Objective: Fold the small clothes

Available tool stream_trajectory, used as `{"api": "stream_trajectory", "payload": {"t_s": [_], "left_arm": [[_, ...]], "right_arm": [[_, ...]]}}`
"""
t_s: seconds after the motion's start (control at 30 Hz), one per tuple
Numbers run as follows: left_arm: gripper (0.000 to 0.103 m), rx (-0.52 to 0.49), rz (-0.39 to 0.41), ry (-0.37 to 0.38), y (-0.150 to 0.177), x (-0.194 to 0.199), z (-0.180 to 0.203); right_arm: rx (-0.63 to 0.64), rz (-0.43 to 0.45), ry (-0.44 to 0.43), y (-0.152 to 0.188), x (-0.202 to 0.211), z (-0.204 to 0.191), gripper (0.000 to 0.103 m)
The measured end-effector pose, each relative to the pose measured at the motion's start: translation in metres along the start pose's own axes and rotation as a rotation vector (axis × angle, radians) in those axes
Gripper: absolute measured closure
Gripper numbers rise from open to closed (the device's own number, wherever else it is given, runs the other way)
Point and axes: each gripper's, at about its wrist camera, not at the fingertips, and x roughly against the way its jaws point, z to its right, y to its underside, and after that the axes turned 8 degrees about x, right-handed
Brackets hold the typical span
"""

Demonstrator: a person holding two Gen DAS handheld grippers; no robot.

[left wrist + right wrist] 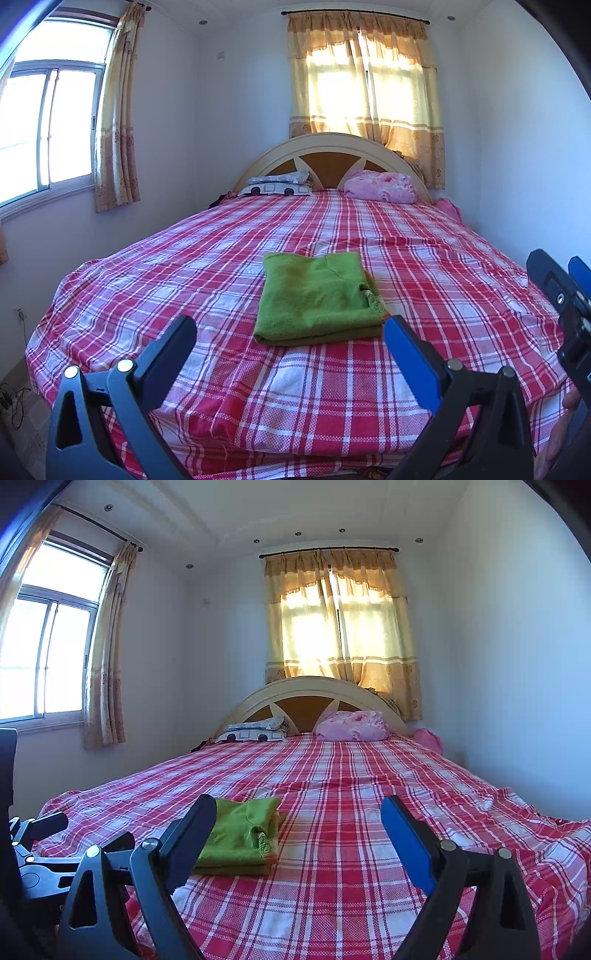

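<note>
The left gripper point(290, 330) and the right gripper point(299, 810) are being held with jaws spread wide and nothing between them. The folded green terry-cloth garment point(317, 297) is lying flat on the red-and-white plaid bedsheet point(424, 258), just beyond the left gripper's fingertips and centred between them; seen from the right wrist, it is lying to the left, partly hidden behind the black finger point(192, 834). The fold is judged nearly complete. For a neat finish, the uneven right edge is best being squared, with pads kept low and level
</note>
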Motion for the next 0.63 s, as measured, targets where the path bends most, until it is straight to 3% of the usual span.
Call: {"api": "stream_trajectory", "payload": {"t_s": [0.63], "left_arm": [[0.000,0.018,-0.037,0.026,0.0025,-0.0069,-0.0008]], "right_arm": [[-0.007,-0.012,0.006,0.0051,-0.0011,0.0040,0.012]]}}
